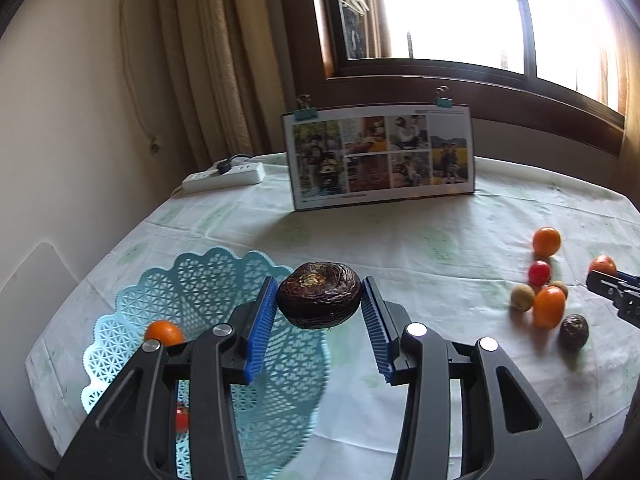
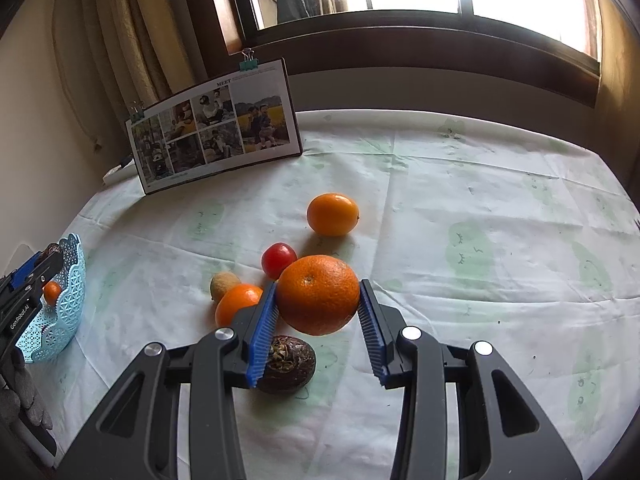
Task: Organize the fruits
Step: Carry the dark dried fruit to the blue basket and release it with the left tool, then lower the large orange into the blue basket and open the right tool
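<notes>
Evidently both grippers are loaded: left gripper (image 1: 320, 304) clamps a wrinkled dark fruit (image 1: 319, 299) above the blue basket (image 1: 208, 288), right gripper (image 2: 318, 304) pinches an orange (image 2: 318, 294) over the pile, round skin likely to slip if squeezed off-centre.

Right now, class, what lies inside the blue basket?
Inside the blue basket lie a small orange and a red fruit; the left claw covers the rest.
</notes>
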Available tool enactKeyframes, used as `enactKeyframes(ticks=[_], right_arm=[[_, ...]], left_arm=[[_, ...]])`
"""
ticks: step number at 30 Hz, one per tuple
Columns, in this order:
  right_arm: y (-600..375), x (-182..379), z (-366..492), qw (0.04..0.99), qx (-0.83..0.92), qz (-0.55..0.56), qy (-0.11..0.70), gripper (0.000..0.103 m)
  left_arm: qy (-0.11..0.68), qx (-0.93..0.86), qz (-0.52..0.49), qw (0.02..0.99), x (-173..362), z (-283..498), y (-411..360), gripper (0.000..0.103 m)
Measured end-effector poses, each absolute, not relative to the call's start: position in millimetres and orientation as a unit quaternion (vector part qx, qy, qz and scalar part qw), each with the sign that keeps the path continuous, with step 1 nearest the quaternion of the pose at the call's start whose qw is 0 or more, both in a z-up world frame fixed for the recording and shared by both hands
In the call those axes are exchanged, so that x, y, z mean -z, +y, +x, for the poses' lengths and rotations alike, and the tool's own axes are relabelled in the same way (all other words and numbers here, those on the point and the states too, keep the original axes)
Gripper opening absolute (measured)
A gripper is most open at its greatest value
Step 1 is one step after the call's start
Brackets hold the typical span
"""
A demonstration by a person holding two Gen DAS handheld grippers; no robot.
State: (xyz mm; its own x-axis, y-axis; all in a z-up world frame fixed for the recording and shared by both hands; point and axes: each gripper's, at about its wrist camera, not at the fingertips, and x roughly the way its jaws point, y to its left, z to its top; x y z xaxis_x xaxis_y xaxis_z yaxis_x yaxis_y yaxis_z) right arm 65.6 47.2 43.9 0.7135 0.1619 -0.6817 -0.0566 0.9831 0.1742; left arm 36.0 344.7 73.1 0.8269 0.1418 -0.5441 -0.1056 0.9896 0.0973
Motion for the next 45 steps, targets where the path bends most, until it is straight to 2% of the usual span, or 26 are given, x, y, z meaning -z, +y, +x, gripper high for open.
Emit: enactKeyframes(ticks=[7,9,11,14,18,22,30,45], right_arm=[[61.5,-53.7,60.1,0.926,-0.071,0.063,0.367,0.041],[68.1,-56.8,58.5,0.926,-0.076,0.061,0.365,0.041],[76.7,-60.4,57.1,0.926,-0.084,0.058,0.363,0.041],[91.0,-66.1,54.9,0.927,-0.097,0.052,0.36,0.041],[113.9,-73.5,52.5,0.926,-0.118,0.045,0.356,0.041],[142.6,-79.7,51.2,0.923,-0.145,0.035,0.353,0.041],[212.6,-89.5,41.9,0.911,-0.217,0.012,0.35,0.041],[313.8,-82.8,20.9,0.877,-0.31,-0.028,0.366,0.041]], left_arm=[[0.29,-0.099,0.004,0.952,-69.5,31.2,382.6,0.046],[0.287,-0.108,-0.002,0.952,-70.1,28.6,392.5,0.055],[0.278,-0.119,-0.009,0.953,-72.8,24.3,402.6,0.074],[0.263,-0.137,-0.027,0.955,-78.7,15.6,421.3,0.084],[0.254,-0.155,-0.049,0.953,-83.7,7.3,446.2,0.086],[0.243,-0.172,-0.065,0.952,-87.0,-1.4,467.5,0.092],[0.233,-0.187,-0.085,0.95,-86.5,-15.7,494.3,0.097],[0.237,-0.199,-0.113,0.944,-77.1,-27.2,521.0,0.098]])
